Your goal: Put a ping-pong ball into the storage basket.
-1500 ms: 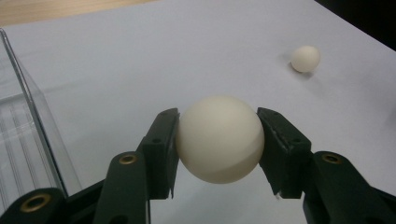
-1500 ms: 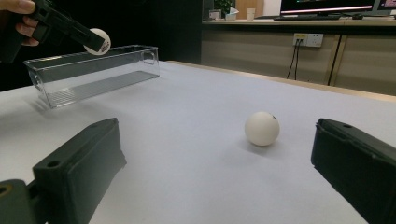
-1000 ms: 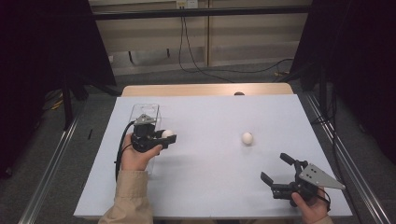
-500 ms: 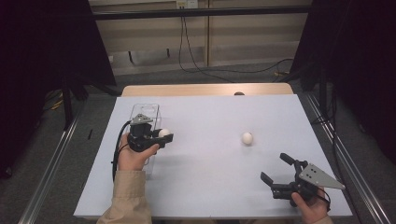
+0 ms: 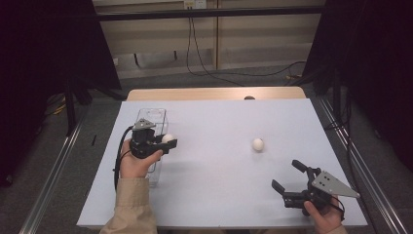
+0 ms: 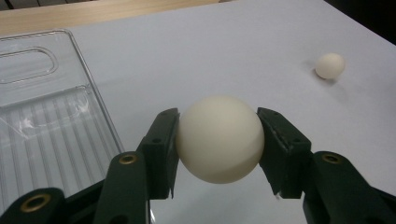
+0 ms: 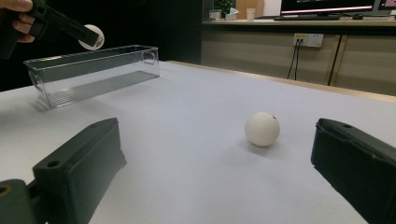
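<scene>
Currently the left tool [image 5: 168, 142] is clamped on a white ball [image 6: 219, 138], its two black jaws pressing the ball's opposite sides so that it sits squarely between them. From the high view this held ball [image 5: 167, 138] hangs just at the right-hand edge of a clear plastic bin [image 5: 155, 117], a long, narrow, empty container with a ribbed floor and an oval handle cut-out in its end wall; it lies lengthwise on the left part of the counter [image 5: 219, 195]. In the left gripper view the bin [image 6: 42, 121] lies to the left of the jaws, and the ball is beside its rim, not over the inside. The right gripper view shows the same ball [image 7: 91, 37] lifted clear of the counter, above the bin's [image 7: 93, 74] long wall.

A second white ball [image 5: 258, 144] rests loose on the white counter sheet, right of the middle, well apart from the bin and from both tools. It appears small and far off in the left gripper view [image 6: 330, 65].

The right tool [image 5: 288, 178] is held low near the counter's front right corner, its jaws spread wide apart with nothing between the pads. In its own view the loose ball [image 7: 262, 129] lies some way ahead on the sheet, in line with the gap between the two jaws. The person's left hand [image 5: 134, 163] grips the left tool's body, a beige sleeve [image 5: 130, 207] behind it.
</scene>
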`<state>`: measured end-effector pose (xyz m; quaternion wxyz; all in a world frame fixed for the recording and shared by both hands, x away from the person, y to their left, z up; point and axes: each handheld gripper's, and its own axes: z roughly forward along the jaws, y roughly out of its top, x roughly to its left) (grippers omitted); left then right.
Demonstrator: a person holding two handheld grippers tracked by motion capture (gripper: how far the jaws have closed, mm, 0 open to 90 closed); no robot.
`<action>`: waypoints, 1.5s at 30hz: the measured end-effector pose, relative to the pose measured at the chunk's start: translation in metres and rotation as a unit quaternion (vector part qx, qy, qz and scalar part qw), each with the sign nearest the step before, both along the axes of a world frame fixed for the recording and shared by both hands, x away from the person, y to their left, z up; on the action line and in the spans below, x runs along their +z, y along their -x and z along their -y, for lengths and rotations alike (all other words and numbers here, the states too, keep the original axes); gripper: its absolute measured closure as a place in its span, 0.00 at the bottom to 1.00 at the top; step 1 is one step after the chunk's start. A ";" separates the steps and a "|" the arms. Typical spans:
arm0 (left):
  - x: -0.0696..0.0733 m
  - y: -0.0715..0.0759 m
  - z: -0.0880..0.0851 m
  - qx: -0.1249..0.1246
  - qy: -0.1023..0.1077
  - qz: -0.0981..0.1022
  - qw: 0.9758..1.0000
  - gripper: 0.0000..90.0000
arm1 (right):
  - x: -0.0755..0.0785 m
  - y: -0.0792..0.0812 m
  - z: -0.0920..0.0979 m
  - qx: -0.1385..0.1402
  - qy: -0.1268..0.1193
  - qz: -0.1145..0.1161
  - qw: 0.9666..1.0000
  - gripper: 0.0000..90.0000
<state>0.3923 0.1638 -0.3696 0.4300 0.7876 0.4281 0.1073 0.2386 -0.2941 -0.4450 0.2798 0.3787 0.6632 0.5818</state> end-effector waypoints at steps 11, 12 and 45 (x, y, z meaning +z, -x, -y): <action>0.000 -0.001 -0.009 0.010 -0.002 0.003 1.000 0.57 | 0.000 0.000 0.000 0.000 0.000 0.000 1.000 0.01; 0.000 -0.001 -0.009 0.010 -0.003 0.004 1.000 0.57 | 0.000 0.000 0.000 0.000 0.000 0.000 1.000 0.01; -0.002 -0.002 -0.024 0.037 -0.005 0.011 0.999 0.57 | 0.000 0.000 0.000 0.001 -0.001 0.000 1.000 0.01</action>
